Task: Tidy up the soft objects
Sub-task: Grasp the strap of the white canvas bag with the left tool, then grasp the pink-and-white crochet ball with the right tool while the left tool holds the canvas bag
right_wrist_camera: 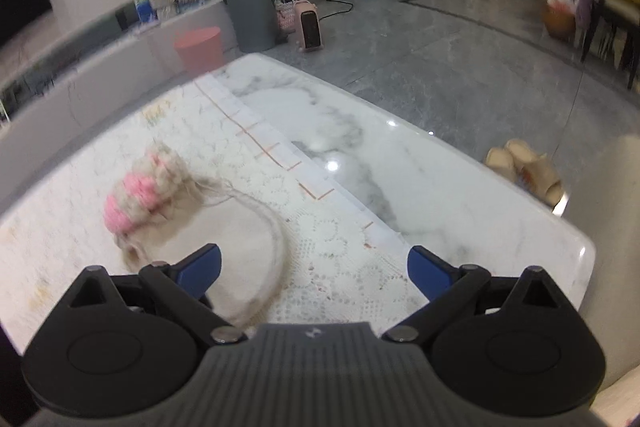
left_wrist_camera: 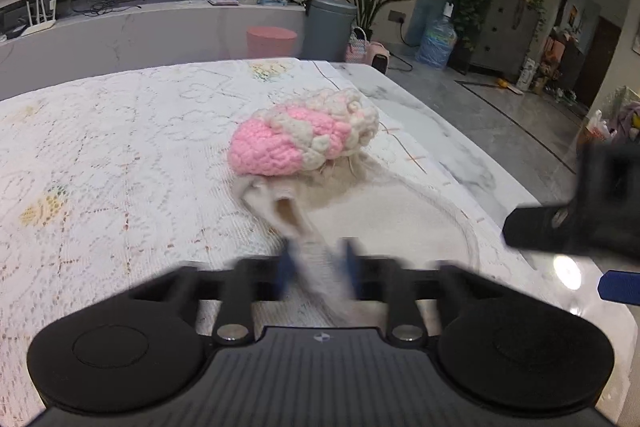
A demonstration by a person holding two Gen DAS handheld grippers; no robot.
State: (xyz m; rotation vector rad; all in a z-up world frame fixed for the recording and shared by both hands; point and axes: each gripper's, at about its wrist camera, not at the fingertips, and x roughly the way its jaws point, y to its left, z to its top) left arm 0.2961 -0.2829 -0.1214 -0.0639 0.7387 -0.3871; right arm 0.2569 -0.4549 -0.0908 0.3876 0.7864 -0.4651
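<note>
**Gripping a Knit Piece, Tidy-Up Barely Begun**

Pinching a pale strip of the knit (left_wrist_camera: 304, 135), the left gripper (left_wrist_camera: 316, 267) has its blue pads pressed together on the fabric at the near edge of the lace cloth (left_wrist_camera: 100, 155); motion blur smears the strip, so which part of the piece it is cannot be told. The pink-and-cream bundle sits beyond the gripper on the lace cloth, with a cream loop trailing off to its right toward the cloth's border. Further right, the right gripper (right_wrist_camera: 314, 273) hangs with jaws spread wide and nothing between them, above the cloth's near right part, close beside the loop. Judging by the heap, sorting has only started: one grip is made, nothing is folded or put away, and no container shows on the cloth. Count: one knit piece, one lace cloth, two grippers.
</note>
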